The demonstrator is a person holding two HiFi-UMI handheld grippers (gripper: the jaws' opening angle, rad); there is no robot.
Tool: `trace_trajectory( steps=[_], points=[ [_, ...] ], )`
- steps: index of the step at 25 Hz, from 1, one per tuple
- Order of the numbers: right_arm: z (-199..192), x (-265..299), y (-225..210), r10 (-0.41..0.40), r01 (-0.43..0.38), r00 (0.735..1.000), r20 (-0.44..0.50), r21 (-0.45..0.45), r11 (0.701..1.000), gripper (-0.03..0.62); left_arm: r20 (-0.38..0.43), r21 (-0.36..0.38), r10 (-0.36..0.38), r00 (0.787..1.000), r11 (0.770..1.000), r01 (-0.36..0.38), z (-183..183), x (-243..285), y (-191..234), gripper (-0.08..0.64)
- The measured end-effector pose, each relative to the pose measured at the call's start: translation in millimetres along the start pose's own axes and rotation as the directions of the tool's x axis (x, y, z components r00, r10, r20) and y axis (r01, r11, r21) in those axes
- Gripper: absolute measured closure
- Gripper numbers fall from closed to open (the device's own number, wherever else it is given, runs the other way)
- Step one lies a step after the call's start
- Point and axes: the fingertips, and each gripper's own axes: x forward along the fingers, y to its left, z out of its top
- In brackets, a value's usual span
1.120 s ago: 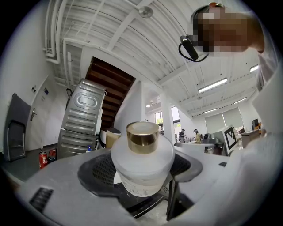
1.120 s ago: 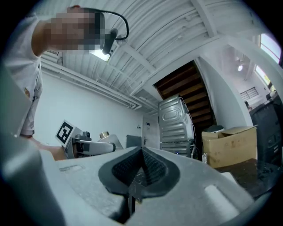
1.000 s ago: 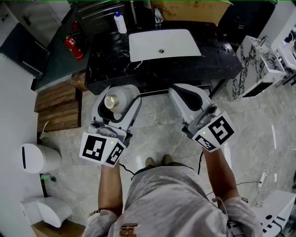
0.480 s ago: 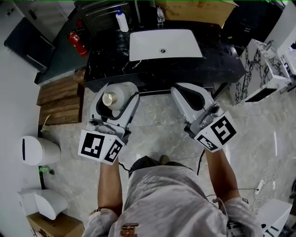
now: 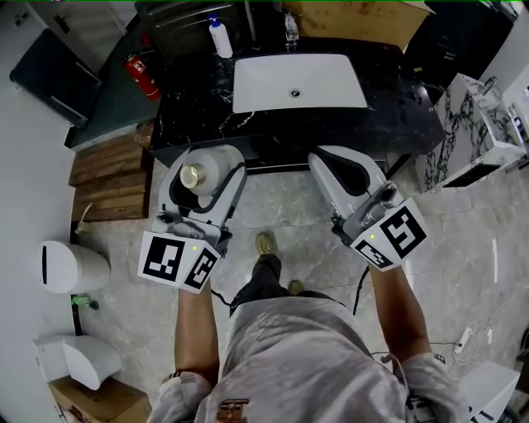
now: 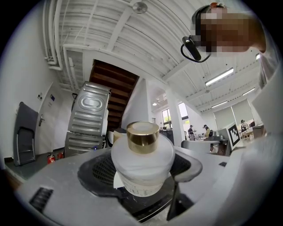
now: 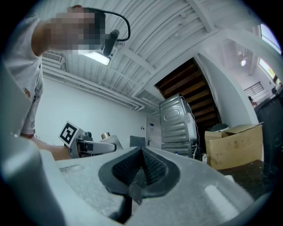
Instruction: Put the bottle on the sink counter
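Left gripper (image 5: 204, 177) clamped on the bottle (image 5: 198, 173) — gold cap up, held over the floor just short of the counter (image 5: 198, 107). Right gripper (image 5: 345, 169) jaws pressed together, empty.

Cannot read the tiny print low on the bottle (image 6: 141, 161). From above, cannot see its base, sunk between the left tongs (image 5: 207, 165). Loses part of the cardboard box (image 5: 355, 21) past the top edge.
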Motion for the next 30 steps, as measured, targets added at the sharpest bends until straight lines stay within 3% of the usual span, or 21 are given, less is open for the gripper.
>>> trace_trajectory(
  steps=[13, 22, 30],
  points=[
    [-29, 111, -58, 0.008, -0.008, 1.000, -0.022, -0.016, 1.000, 0.592, 0.004, 0.030, 0.005, 1.000, 1.000, -0.005, -12, 72, 100, 0.232],
    [-49, 203, -100, -0.031, 0.030, 0.999, -0.039, -0.038, 0.999, 0.592, -0.038, 0.031, -0.024, 0.999, 0.999, 0.025, -30, 132, 189, 0.232],
    [-79, 248, -129, -0.082, 0.080, 0.993, -0.086, -0.025, 0.996, 0.592, -0.107, 0.052, -0.058, 0.993, 0.997, 0.064, -67, 177, 249, 0.232]
  ],
)
